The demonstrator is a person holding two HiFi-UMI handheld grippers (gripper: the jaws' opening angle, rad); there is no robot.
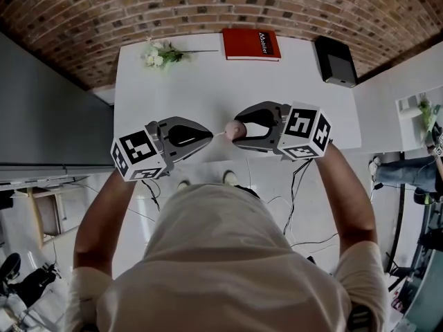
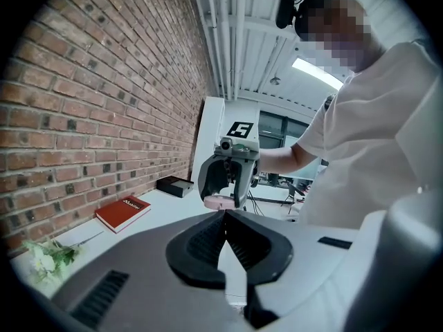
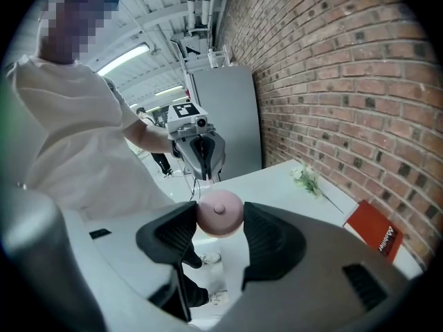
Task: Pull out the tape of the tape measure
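The left gripper (image 2: 224, 214) had its jaws pressed together, apparently on the end of the tape (image 1: 219, 134). The right gripper (image 3: 221, 211) pinched the round pink case (image 1: 237, 128) by its sides, likely so the two could be drawn apart. Both hung close together over the near edge of the table (image 1: 208, 81). The tape showed only as a short thin line, and its tab inside the left jaws could not be made out.

On my feed I note a white table (image 1: 173, 102) against a brick wall (image 1: 104, 12), with white flowers (image 1: 160, 54), a red book (image 1: 251, 44) and a black box (image 1: 336, 61) along its far edge, a grey cabinet (image 3: 225, 116) at one end, and cables (image 1: 297, 185) on the floor.
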